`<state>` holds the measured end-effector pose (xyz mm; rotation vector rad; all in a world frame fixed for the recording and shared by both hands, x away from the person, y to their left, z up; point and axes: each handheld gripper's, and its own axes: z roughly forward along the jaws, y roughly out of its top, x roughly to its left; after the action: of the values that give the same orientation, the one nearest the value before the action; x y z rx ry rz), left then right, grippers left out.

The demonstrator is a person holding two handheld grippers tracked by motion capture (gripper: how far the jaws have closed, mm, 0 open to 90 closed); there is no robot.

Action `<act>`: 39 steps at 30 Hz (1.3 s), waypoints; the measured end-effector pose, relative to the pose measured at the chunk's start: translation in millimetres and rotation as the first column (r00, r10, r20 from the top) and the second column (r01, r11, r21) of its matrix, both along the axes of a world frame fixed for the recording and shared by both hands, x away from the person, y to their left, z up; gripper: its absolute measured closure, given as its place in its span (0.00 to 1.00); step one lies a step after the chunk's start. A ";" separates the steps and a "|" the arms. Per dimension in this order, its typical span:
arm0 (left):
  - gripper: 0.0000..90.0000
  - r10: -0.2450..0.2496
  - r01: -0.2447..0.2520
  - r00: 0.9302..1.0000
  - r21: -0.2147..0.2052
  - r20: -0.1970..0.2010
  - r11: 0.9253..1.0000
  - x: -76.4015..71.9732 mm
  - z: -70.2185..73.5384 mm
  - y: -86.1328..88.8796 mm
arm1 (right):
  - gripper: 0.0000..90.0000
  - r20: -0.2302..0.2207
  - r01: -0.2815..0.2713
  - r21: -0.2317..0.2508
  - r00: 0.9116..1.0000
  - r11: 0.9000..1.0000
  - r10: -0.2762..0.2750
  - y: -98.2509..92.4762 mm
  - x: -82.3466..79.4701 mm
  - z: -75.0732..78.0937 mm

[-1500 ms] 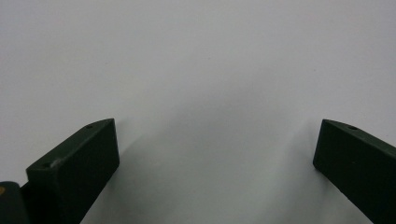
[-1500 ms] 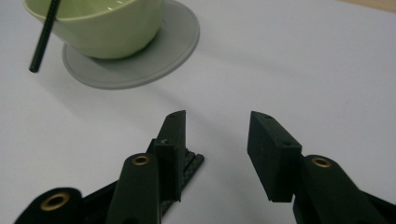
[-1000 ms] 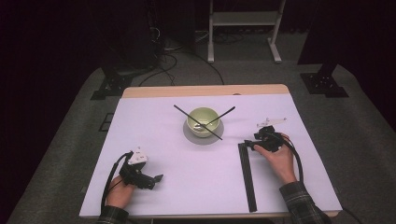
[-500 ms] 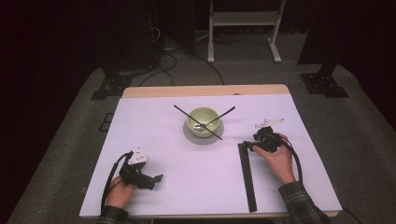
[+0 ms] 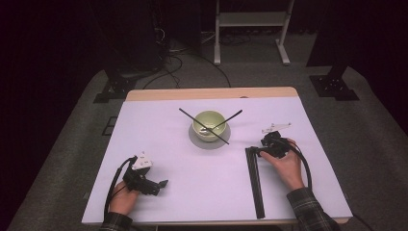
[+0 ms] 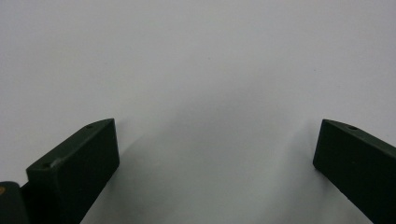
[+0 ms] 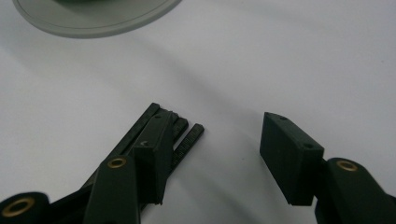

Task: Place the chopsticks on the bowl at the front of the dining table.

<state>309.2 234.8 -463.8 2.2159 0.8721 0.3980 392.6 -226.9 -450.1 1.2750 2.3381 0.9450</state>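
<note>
Near the table's right front, a long black strip lies flat, running toward the front edge. At its far end rests the right gripper, its jaws spread, one over the strip's tip. Front left, the left gripper rests low, jaws wide apart. Farther back, a bowl holds crossed sticks.

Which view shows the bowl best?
The high view: the bowl sits whole on its plate with two sticks crossed over it. The right gripper view catches just the plate's rim.
</note>
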 end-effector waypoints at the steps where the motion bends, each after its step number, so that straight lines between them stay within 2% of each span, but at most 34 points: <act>1: 0.00 0.000 0.000 1.000 0.000 0.000 1.000 0.0 0.0 0.0 | 0.48 0.001 0.001 -0.002 1.000 1.000 -0.001 -0.6 0.0 -0.1; 11: 0.00 0.000 0.000 1.000 0.000 0.000 1.000 0.0 0.0 0.0 | 0.48 0.005 0.035 -0.022 0.999 0.999 -0.035 -9.9 0.5 0.3; 19: 0.00 0.000 0.000 1.000 -0.001 0.000 1.000 0.0 0.0 0.0 | 0.48 0.013 0.031 0.002 0.999 1.000 -0.031 -11.0 -2.2 3.5; 26: 0.00 0.000 0.000 1.000 0.000 0.000 1.000 0.0 0.0 0.0 | 0.48 0.029 0.030 0.036 0.999 0.999 -0.031 -15.8 -15.3 10.8; 32: 0.00 0.000 0.000 1.000 0.000 0.000 1.000 0.1 0.0 0.0 | 0.48 0.050 0.021 0.046 0.998 0.999 -0.024 -18.8 -28.9 18.3; 39: 0.00 0.000 0.000 1.000 0.000 0.000 1.000 0.1 0.0 0.0 | 0.48 0.052 0.014 0.053 0.998 0.999 -0.016 -21.1 -43.6 19.8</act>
<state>309.3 234.8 -463.8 2.2159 0.8724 0.3978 349.0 -248.1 -430.4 1.2699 2.2748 1.0292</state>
